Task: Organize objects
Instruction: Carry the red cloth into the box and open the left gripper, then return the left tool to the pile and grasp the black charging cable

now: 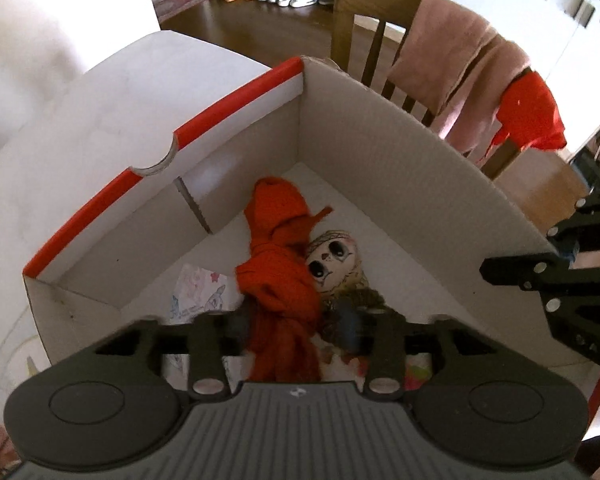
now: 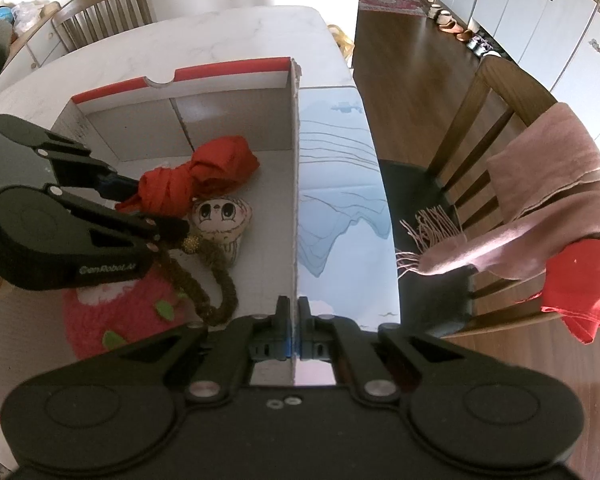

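1. Inside the cardboard box [image 2: 236,92], filling the left and centre of the right wrist view, lie a knotted red cloth [image 2: 196,180], a small doll [image 2: 222,218] with a drawn face just below it, a braided brown cord [image 2: 216,300] and a pink fuzzy toy [image 2: 112,320] at the lower left.
2. At the left of that view, the left gripper [image 2: 146,208] reaches down into the box; its jaws stand apart, with the tail of the red cloth between them, and no pad visibly presses on it.
3. At the bottom centre, the right gripper [image 2: 294,320] is pinched closed on the box's right wall.
4. From the left wrist view, the red cloth [image 1: 280,272] runs up the middle, with the doll [image 1: 332,260] touching its right side.
5. Outside the box, a wooden chair [image 2: 496,120] at the right carries a pink scarf [image 2: 548,200] and another red cloth [image 2: 580,284].
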`<state>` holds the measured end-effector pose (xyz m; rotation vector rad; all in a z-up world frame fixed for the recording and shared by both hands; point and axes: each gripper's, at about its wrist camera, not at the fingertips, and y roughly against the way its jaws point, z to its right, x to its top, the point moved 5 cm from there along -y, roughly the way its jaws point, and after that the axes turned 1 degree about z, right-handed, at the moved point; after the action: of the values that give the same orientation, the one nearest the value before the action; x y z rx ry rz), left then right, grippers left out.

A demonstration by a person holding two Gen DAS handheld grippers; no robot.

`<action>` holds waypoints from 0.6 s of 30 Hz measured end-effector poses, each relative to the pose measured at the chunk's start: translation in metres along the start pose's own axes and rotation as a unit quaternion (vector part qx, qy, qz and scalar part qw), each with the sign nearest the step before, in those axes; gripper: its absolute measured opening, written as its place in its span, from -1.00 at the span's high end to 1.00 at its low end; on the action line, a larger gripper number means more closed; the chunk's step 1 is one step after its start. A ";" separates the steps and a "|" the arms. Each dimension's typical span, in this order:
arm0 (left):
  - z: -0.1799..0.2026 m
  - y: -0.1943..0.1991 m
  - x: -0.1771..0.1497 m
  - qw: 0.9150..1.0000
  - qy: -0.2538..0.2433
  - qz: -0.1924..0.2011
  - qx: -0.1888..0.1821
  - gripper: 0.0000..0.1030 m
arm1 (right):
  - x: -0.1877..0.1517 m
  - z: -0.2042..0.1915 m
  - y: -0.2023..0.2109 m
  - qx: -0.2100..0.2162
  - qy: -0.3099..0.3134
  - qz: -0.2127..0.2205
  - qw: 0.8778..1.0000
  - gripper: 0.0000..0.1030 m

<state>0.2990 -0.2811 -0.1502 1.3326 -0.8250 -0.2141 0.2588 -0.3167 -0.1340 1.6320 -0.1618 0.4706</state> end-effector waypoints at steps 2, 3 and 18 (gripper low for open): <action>-0.001 0.006 0.000 1.000 0.005 0.015 -0.002 -0.32 | 0.000 0.000 0.000 0.000 0.000 0.000 1.000 0.99; -0.002 0.009 0.000 1.000 0.007 0.019 -0.003 -0.32 | 0.000 0.000 0.000 0.000 -0.001 0.000 1.000 0.99; -0.013 0.065 -0.003 0.995 0.049 0.085 -0.015 -0.32 | 0.000 0.002 0.000 0.000 -0.003 0.000 1.000 0.99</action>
<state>0.2849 -0.2521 -0.0926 1.2269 -0.8436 -0.0267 0.2590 -0.3190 -0.1342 1.6338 -0.1655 0.4650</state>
